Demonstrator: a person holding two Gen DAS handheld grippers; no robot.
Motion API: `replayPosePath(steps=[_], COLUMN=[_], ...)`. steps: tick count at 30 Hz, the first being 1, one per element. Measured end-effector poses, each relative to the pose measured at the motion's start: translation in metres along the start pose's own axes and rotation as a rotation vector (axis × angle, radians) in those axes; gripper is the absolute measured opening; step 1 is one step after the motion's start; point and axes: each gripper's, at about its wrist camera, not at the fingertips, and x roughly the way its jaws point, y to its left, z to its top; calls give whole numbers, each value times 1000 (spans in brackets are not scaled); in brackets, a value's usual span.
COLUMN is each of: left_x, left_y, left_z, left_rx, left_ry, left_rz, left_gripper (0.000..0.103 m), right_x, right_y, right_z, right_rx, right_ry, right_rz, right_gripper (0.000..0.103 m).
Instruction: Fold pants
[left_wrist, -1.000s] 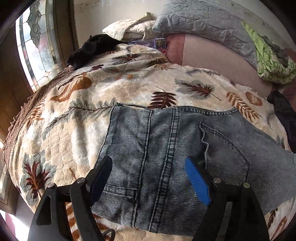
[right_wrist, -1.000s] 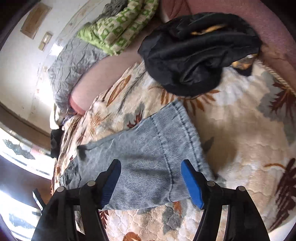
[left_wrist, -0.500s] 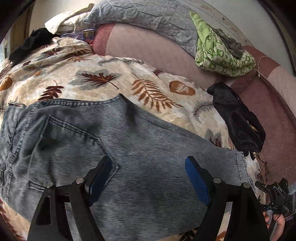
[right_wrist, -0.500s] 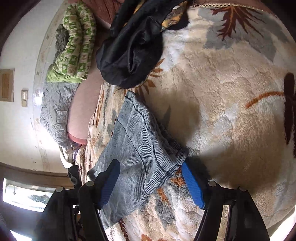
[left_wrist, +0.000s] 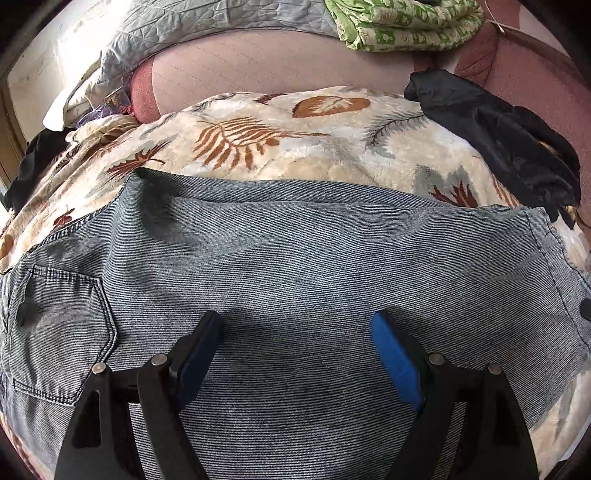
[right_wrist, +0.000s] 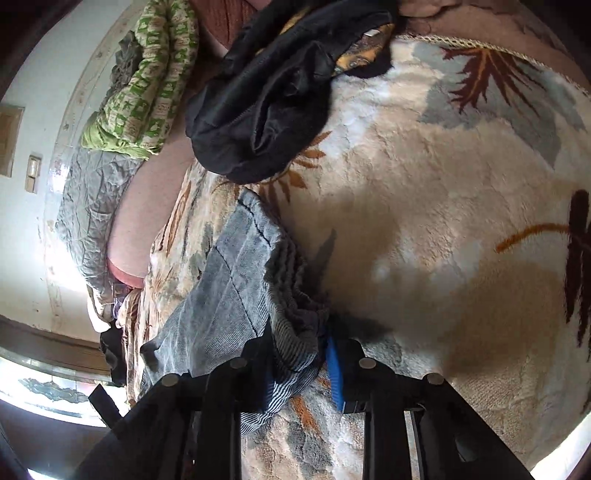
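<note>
Grey-blue denim pants (left_wrist: 295, 251) lie flat across a leaf-patterned blanket (left_wrist: 332, 155), with a back pocket (left_wrist: 62, 332) at the left and the leg hem at the right. My left gripper (left_wrist: 295, 332) hovers open just over the middle of the leg, with only flat cloth under its blue pads. In the right wrist view the hem end of the pants (right_wrist: 236, 266) is bunched up. My right gripper (right_wrist: 299, 354) is closing on that bunch, and the denim is pinched between its pads.
A black garment (left_wrist: 498, 140) lies on the blanket beyond the hem, close to the right gripper (right_wrist: 280, 110). A green patterned quilt (left_wrist: 399, 26) and a grey quilt (left_wrist: 207, 29) are piled on the pink bedding behind. Another dark garment (left_wrist: 33, 162) sits at the far left.
The left gripper slid along the pants from the waistband and pocket toward the leg, still open. The right gripper sank and rolled, and its jaws closed around the bunched hem.
</note>
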Motion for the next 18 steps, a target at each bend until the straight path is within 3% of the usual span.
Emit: replayPosePath(steps=[4,10,14,18], left_x=[1,0,-11,-35], left_y=[3,9,38,97], left_z=[1,4,3,-11], left_rx=[-1,-29,-152,-308], left_ry=[8,7,-9,-50], left_rz=[-15,-61,-176,-175], left_gripper=[84,84,83,83], right_x=[-10,-33,-28,-8], right_y=[34,138,213,268], right_z=[-6,-33,-73,-121], right_rx=[-133,-423,-607,-725], right_ry=[-40,-87,-55,7], right_rz=[7,75,145,224], right_gripper=[22,22,22,22])
